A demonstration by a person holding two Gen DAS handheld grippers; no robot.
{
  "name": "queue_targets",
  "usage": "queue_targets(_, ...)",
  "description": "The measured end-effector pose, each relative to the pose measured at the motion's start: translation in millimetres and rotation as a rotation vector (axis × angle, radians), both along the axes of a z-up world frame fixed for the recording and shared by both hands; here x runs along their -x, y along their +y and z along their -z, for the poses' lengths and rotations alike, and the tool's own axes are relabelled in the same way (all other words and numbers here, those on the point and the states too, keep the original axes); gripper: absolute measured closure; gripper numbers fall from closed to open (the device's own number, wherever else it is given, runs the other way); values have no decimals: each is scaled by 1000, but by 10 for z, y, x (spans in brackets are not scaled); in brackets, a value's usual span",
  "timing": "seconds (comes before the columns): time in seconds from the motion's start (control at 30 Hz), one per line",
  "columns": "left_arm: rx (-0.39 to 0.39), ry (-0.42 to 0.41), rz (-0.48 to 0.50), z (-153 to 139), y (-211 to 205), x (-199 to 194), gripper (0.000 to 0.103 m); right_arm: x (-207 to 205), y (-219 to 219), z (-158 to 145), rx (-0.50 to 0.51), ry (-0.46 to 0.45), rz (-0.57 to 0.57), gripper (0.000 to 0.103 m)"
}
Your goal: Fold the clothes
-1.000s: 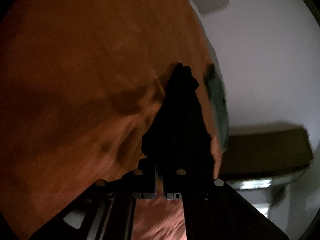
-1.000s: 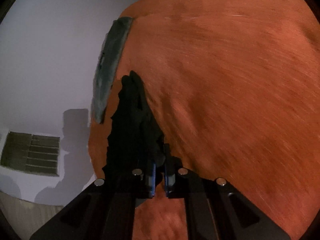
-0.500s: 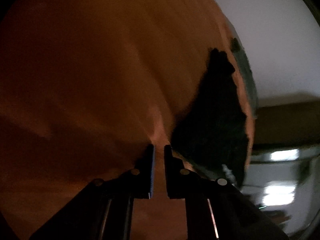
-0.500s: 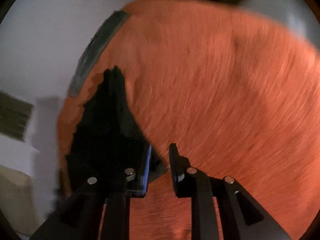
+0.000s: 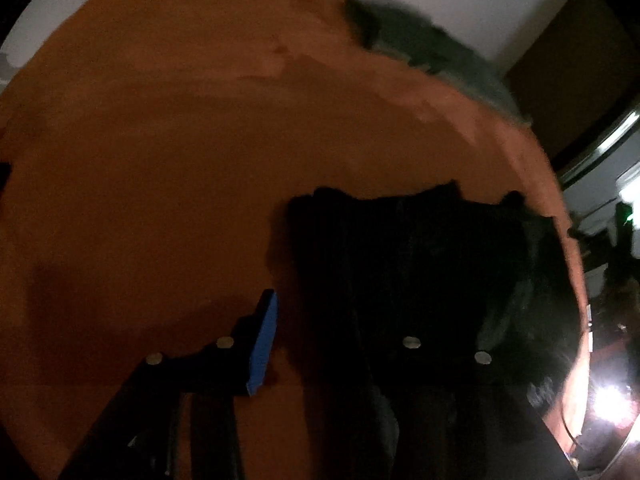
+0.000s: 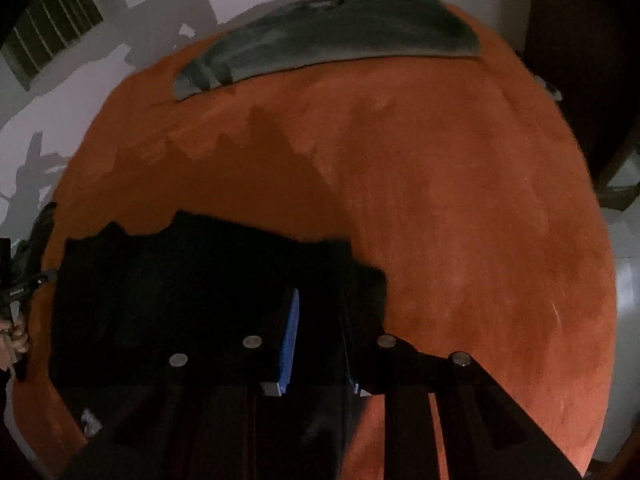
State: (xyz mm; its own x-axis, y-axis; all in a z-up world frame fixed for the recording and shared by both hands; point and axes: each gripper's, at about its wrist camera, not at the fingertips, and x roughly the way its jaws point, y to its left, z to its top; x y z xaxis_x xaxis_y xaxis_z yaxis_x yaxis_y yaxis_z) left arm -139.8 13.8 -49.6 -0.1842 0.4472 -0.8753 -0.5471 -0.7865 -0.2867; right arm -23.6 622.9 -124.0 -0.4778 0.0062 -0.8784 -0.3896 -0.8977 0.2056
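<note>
A black garment (image 6: 208, 280) lies spread flat on the orange blanket (image 6: 460, 220). It also shows in the left wrist view (image 5: 420, 264), at the right. My left gripper (image 5: 316, 312) is open; its blue-padded left finger (image 5: 264, 340) is over the orange blanket and its right finger is lost against the black cloth. My right gripper (image 6: 320, 312) is open just above the garment's right end, holding nothing.
A dark grey folded cloth (image 6: 328, 36) lies at the blanket's far edge, also in the left wrist view (image 5: 432, 52). A white wall rises behind. A person's hand (image 6: 14, 336) shows at the left edge. A bright light (image 5: 608, 400) glares at the right.
Both grippers have let go of the black garment, opened wide and pulled back. The garment, held bunched up a second ago, now lies spread on the blanket.
</note>
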Motion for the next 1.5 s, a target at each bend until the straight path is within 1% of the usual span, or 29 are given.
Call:
queue_targets(0.03,-8,8,-8,13,35,50,60,43,3,36,-2,-9,0,83)
queue_targets(0.1,-45,-7,-16,0,50,112,60,223,28,185,4,-41,-19,83)
queue_targets(0.13,-65,-17,-20,-10,55,141,60,265,33,252,11,-58,-32,95)
queue_targets(0.17,-84,-27,-24,-19,59,169,59,253,35,272,8,-69,-34,103)
queue_targets(0.33,-110,-20,-7,-24,104,175,57,5,313,-7,-31,92,123,103)
queue_targets(0.37,-115,-17,-2,-37,99,167,55,-33,412,-22,-10,107,147,103)
queue_targets(0.43,-112,-6,16,-30,115,172,53,-41,476,25,73,96,132,103)
queue_targets(0.47,-107,0,20,-30,109,181,53,-47,476,58,137,84,109,103)
queue_targets(0.5,-106,4,21,-36,96,196,53,-29,422,89,144,67,79,101)
queue_targets(0.57,-122,-3,12,-54,29,225,53,11,302,150,146,30,19,84)
queue_targets(0.6,-129,-9,4,-58,1,235,53,38,241,169,120,18,-5,65)
queue_targets(0.63,-135,-15,-4,-61,-25,244,53,66,179,186,91,6,-29,57)
queue_targets(0.7,-141,-20,-17,-63,-60,264,53,125,74,243,30,-17,-67,57)
queue_targets(0.73,-140,-18,-20,-63,-63,276,53,141,63,269,13,-31,-60,68)
queue_targets(0.77,-140,-14,-20,-78,-72,267,53,155,58,293,-3,-44,-49,86)
queue_targets(0.8,-139,-10,-19,-96,-82,253,53,170,53,318,-19,-57,-39,97)
queue_targets(0.93,-141,5,-13,-154,-101,197,53,-84,219,60,14,102,80,97)
queue_targets(0.97,-142,7,-8,-151,-90,181,53,-122,278,69,42,111,102,97)
queue_targets(1.03,-143,12,3,-147,-70,150,53,-186,395,106,101,122,143,97)
queue_targets(1.1,-136,15,8,-127,-56,139,53,-176,438,219,133,110,173,97)
queue_targets(1.17,-131,10,5,-109,-47,145,53,-168,474,301,161,104,181,97)
queue_targets(1.23,-144,1,3,-95,-60,161,53,-138,505,371,184,99,187,97)
queue_targets(1.3,-155,-2,5,-78,-51,178,53,-227,492,303,179,98,181,97)
queue_targets(1.37,-150,0,6,-50,-22,203,53,-264,465,225,174,104,168,97)
queue_targets(1.5,-144,23,-7,-20,14,225,53,-257,450,203,157,107,157,97)
